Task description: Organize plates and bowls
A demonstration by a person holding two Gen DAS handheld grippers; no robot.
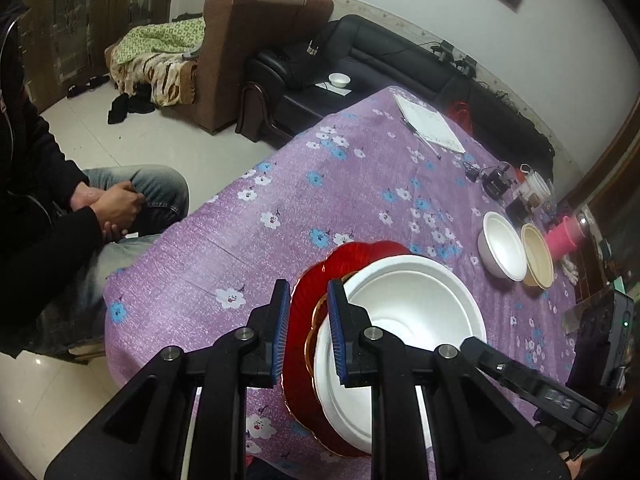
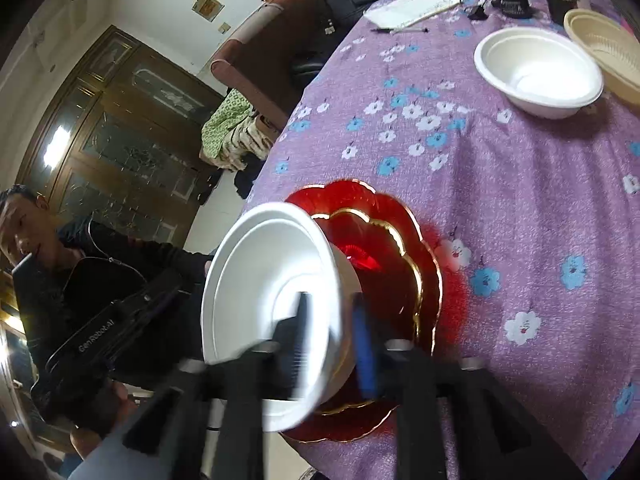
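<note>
A white bowl (image 1: pixel 408 300) (image 2: pixel 264 280) rests on a small gold-rimmed red plate (image 2: pixel 380 248), which lies on a larger red scalloped plate (image 1: pixel 352 256) (image 2: pixel 340 194) near the table's front edge. My left gripper (image 1: pixel 308 308) hovers over the left rims of the stack, its blue pads a little apart and touching nothing. My right gripper (image 2: pixel 332 336) is blurred and straddles the bowl's near wall, one finger inside and one outside, the pads off the wall. Further right stand a second white bowl (image 1: pixel 504 246) (image 2: pixel 538 72) and a beige bowl (image 1: pixel 538 256) (image 2: pixel 604 48).
Purple flowered cloth (image 1: pixel 280 200) covers the table. A notebook (image 1: pixel 432 128) with a pen, black gadgets (image 1: pixel 496 180), jars and a pink item (image 1: pixel 564 238) crowd the far right. A seated person (image 1: pixel 60 220) is close to the table's left edge.
</note>
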